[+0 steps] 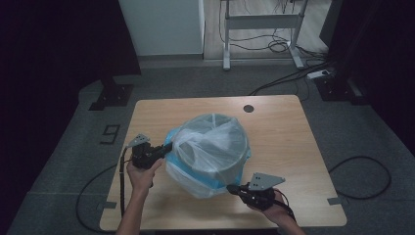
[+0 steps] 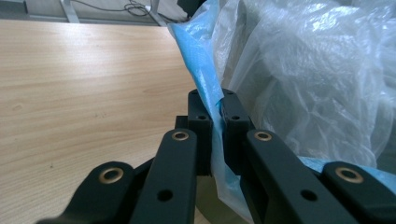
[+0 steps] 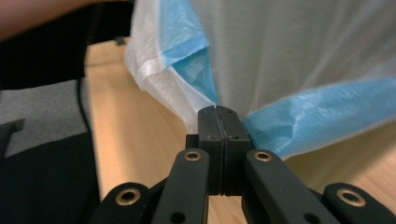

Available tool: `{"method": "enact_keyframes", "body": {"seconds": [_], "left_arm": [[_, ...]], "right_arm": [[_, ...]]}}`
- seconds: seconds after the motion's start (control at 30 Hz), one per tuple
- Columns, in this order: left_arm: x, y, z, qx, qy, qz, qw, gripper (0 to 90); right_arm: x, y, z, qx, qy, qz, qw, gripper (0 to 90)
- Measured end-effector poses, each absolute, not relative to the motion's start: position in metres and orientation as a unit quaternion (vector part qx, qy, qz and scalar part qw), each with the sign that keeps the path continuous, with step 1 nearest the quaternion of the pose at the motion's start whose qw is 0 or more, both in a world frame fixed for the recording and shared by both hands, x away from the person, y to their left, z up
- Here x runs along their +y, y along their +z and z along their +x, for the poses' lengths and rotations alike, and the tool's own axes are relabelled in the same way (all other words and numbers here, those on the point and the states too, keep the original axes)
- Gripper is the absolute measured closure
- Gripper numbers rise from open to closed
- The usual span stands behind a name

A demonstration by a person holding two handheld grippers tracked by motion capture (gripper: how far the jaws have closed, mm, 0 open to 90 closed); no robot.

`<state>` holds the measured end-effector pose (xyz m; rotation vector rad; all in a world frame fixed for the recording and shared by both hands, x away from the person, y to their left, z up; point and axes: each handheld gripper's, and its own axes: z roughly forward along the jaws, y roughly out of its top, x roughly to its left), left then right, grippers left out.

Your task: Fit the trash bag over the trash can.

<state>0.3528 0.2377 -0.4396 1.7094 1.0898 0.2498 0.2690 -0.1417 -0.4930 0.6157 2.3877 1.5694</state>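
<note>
A round grey bin [image 1: 215,147] with a pale rim stands near the middle of a light wooden table [image 1: 284,127], and a thin, translucent white-and-blue plastic bag [image 1: 195,178] is being fitted over it. From the high view, the bag already wraps the outside of the bin low down on the person's side, with blue bands lying against the table, and white film is draped across part of the open top.

The left gripper [image 2: 215,116] sits at the bin's left side. Its 2 black jaws stand nearly together, with a blue fold of the bag pinched in the narrow slot between them; the film runs up from the jaws toward the bin wall. The right gripper [image 3: 218,116] is at the near-right side of the bin, low by the table. Its jaws are pressed flat together, and blue and white film fans out from the seam on both sides, so it too clamps the bag's edge.

As a judgement of progress: both grips are made and the bag's mouth is spread between 2 points on opposite sides of the bin, so the gathering and grasping part looks done. What seems left is the seating of the film: the white sheet over the top looks loose and bunched rather than tucked inside, and the far rim of the bin looks bare in the high view. Whether the bag's bottom reaches the inside of the bin cannot be told.
</note>
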Motion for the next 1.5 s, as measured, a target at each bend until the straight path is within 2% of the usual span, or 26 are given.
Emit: {"method": "enact_keyframes", "body": {"seconds": [0.17,0.27,0.47,0.57,0.7,0.93,1.3,1.43,1.5], "left_arm": [[0.236,-0.443,0.355,0.458,0.098,0.718,0.516,85.0],[0.235,-0.442,0.355,0.455,0.098,0.719,0.516,84.8],[0.234,-0.443,0.356,0.455,0.098,0.718,0.518,84.5],[0.233,-0.443,0.356,0.455,0.098,0.719,0.517,84.2],[0.231,-0.443,0.357,0.455,0.097,0.718,0.518,84.2],[0.229,-0.443,0.359,0.454,0.096,0.718,0.519,83.9],[0.227,-0.444,0.358,0.452,0.095,0.717,0.521,83.7],[0.227,-0.444,0.358,0.452,0.095,0.717,0.522,83.7],[0.227,-0.444,0.358,0.451,0.096,0.717,0.523,83.7]], "right_arm": [[-0.147,-0.502,0.278,0.809,0.530,0.229,0.114,88.3],[-0.154,-0.499,0.275,0.793,0.549,0.232,0.125,73.1],[-0.185,-0.476,0.281,0.741,0.589,0.273,0.170,53.5],[-0.199,-0.466,0.292,0.724,0.598,0.289,0.184,46.3],[-0.209,-0.454,0.314,0.723,0.596,0.287,0.201,41.9],[-0.216,-0.452,0.347,0.714,0.595,0.315,0.192,40.6],[-0.209,-0.484,0.363,0.722,0.575,0.364,0.123,39.4],[-0.204,-0.491,0.365,0.722,0.578,0.367,0.100,48.5],[-0.202,-0.491,0.365,0.720,0.584,0.363,0.093,59.8]]}}
